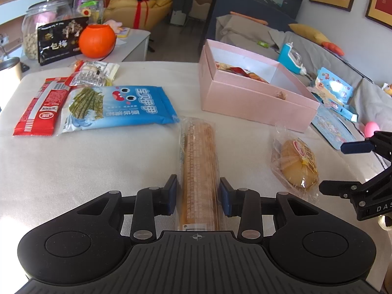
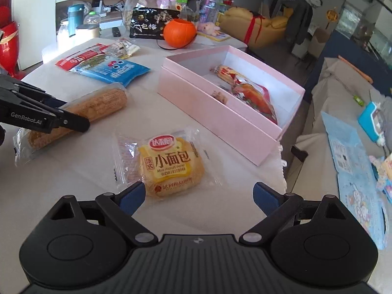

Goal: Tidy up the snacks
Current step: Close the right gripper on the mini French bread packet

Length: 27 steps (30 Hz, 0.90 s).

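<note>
My left gripper [image 1: 198, 194] has its pads on both sides of a long cracker roll [image 1: 199, 164] in clear wrap that lies on the white table; the pads touch the wrap. The roll also shows in the right wrist view [image 2: 98, 106], with the left gripper [image 2: 71, 120] over it. My right gripper [image 2: 199, 196] is open and empty, just in front of a small bread packet [image 2: 169, 166], which also shows in the left wrist view [image 1: 297, 164]. An open pink box [image 2: 220, 112] behind holds a few snack packets [image 2: 252, 95].
A blue seaweed snack bag [image 1: 117, 107], a red packet [image 1: 41, 107] and a small white packet [image 1: 95, 73] lie at the table's far left. An orange pumpkin bucket [image 1: 96, 40], a black bag [image 1: 58, 39] and a glass jar [image 1: 41, 17] stand behind. A couch with toys [image 2: 355, 147] is to the right.
</note>
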Each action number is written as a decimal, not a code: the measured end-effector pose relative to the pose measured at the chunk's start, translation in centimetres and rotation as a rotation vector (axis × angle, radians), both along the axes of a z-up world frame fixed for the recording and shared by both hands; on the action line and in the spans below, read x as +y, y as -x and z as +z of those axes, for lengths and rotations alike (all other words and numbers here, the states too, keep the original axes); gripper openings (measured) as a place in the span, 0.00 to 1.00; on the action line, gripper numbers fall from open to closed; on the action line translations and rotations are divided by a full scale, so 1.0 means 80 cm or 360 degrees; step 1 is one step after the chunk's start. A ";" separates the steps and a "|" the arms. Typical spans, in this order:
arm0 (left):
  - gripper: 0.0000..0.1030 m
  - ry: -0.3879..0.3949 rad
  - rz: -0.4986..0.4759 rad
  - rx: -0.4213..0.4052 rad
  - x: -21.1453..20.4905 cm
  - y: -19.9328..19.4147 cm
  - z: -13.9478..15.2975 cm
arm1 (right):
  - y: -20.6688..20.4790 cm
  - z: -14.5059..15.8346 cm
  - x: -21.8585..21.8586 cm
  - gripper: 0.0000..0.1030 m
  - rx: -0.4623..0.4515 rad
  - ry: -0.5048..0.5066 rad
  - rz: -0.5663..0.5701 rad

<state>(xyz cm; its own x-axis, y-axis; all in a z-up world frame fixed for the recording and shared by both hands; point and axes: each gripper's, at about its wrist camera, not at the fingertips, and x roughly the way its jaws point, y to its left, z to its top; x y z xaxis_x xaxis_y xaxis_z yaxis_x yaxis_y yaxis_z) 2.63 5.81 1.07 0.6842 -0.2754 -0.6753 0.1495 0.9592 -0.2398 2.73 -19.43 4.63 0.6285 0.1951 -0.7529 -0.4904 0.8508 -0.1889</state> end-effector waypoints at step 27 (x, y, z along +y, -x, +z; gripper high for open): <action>0.31 -0.0052 -0.0287 0.0021 -0.019 0.007 0.046 | -0.039 0.000 -0.011 0.50 0.0328 -0.0472 -0.0183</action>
<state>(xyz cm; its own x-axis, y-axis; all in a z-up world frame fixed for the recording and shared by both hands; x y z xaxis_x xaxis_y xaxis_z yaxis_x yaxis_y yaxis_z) 2.09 4.26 4.73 0.6166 -0.3705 -0.6946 0.3167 0.9245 -0.2120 5.82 -20.32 4.67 0.5002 0.3608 -0.7871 -0.3905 0.9053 0.1668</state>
